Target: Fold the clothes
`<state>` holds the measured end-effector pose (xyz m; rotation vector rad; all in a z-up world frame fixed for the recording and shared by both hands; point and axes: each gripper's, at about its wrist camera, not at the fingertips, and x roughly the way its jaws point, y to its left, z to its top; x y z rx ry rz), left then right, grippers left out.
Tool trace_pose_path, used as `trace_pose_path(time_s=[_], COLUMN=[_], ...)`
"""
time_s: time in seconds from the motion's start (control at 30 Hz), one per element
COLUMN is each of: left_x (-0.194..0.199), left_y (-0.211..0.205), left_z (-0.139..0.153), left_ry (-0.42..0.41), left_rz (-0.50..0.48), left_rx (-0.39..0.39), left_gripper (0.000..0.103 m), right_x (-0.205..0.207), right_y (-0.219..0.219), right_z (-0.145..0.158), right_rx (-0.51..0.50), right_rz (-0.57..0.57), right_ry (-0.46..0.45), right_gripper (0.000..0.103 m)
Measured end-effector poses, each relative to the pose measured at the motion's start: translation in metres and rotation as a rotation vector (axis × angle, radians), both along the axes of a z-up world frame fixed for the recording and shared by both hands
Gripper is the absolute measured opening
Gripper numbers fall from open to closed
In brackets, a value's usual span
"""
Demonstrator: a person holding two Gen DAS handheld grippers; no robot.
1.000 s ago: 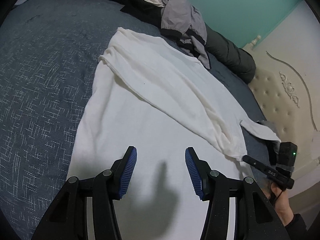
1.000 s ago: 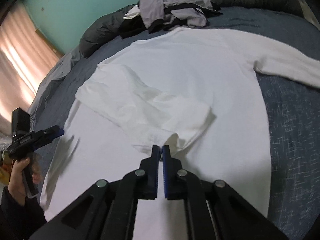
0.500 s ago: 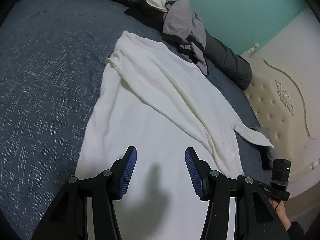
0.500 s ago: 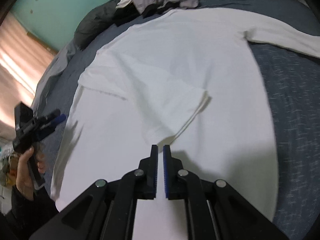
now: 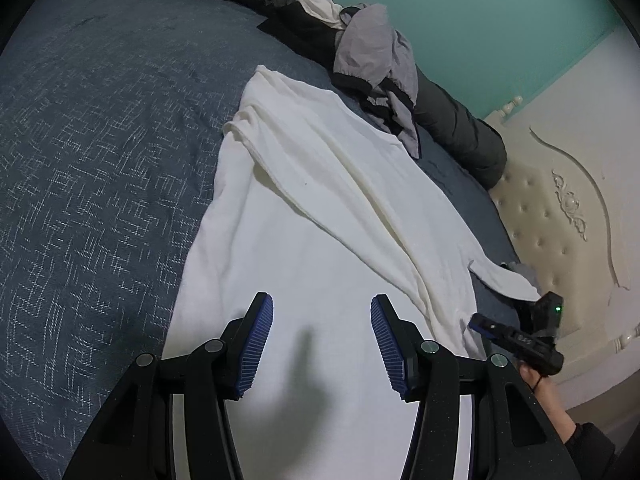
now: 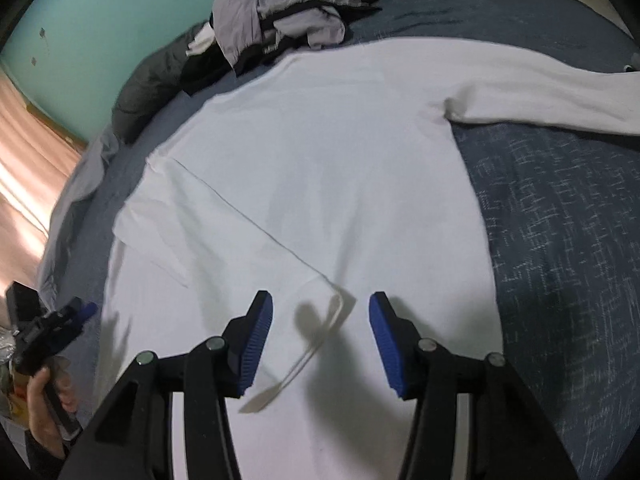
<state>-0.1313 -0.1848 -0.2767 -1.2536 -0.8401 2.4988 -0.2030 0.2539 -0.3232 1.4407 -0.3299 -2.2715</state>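
A white long-sleeved top [image 5: 320, 208] is shown spread flat on a bed covered by a dark blue patterned bedspread [image 5: 100, 160]; in the left wrist view the garment runs from the lower centre of the frame toward the upper centre. One sleeve [image 6: 248, 236] is seen folded diagonally across the body of the top, its cuff [image 6: 320, 328] lying at the lower centre of the right wrist view. The other sleeve [image 6: 540, 96] is extended sideways onto the bedspread at the upper right of that view.

The left claw [image 5: 322, 338] is held above the lower part of the top with its blue-padded jaws apart; nothing is gripped between them. The right claw [image 6: 320, 336] is depicted with its jaws opening; the cuff lies beneath the gap, and the pads do not press on it. The right claw is also visible at the lower right of the left wrist view, carried by a hand [image 5: 540, 388].

A heap of grey and black clothes [image 5: 376, 68] rests at the far edge of the bed against a dark green bolster-like roll [image 5: 460, 128]. A turquoise wall [image 5: 480, 20] and a cream tufted headboard [image 5: 560, 208] are visible behind.
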Motion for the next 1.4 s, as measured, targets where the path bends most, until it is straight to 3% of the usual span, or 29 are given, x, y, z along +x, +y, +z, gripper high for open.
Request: trace_pose_path(time_s=[0.07, 0.1, 0.2, 0.37, 0.63, 0.77, 1.0, 1.17, 1.23, 1.3, 1.4], left_x=[-0.001, -0.001, -0.001, 0.000, 0.001, 0.002, 0.003, 0.006, 0.006, 0.006, 0.007], left_y=[0.000, 0.001, 0.000, -0.002, -0.004, -0.005, -0.005, -0.008, -0.010, -0.012, -0.014], left_z=[-0.001, -0.001, -0.002, 0.000, 0.001, 0.002, 0.005, 0.006, 0.005, 0.004, 0.003], left_ry=[-0.002, -0.003, -0.008, -0.001, 0.001, 0.002, 0.007, 0.008, 0.006, 0.004, 0.000], left_rz=[-0.002, -0.002, 0.001, 0.005, 0.004, 0.003, 0.004, 0.009, 0.011, 0.013, 0.016], left_rx=[-0.001, -0.002, -0.001, 0.003, 0.006, 0.012, 0.014, 0.003, 0.007, 0.015, 0.026], left_gripper=[0.055, 0.056, 0.056, 0.056, 0.056, 0.056, 0.056, 0.056, 0.056, 0.056, 0.056], right_x=[0.000, 0.000, 0.004, 0.006, -0.005, 0.015, 0.044, 0.048, 0.048, 0.047, 0.047], right_y=[0.001, 0.002, 0.004, 0.022, 0.028, 0.035, 0.007, -0.003, -0.004, -0.005, -0.002], right_z=[-0.003, -0.005, -0.005, 0.007, 0.012, 0.020, 0.014, -0.001, -0.006, -0.007, -0.004], right_rx=[-0.010, -0.015, -0.026, -0.049, 0.024, -0.026, -0.101, -0.097, -0.102, -0.099, -0.152], right_rz=[0.003, 0.004, 0.003, -0.070, -0.116, -0.176, -0.054, -0.052, -0.058, -0.049, -0.045], right_ry=[-0.001, 0.000, 0.015, 0.072, 0.049, 0.015, -0.056, -0.085, -0.089, -0.085, -0.092], right_gripper=[0.036, 0.022, 0.003, 0.002, 0.005, 0.039, 0.039, 0.039, 0.038, 0.011, 0.003])
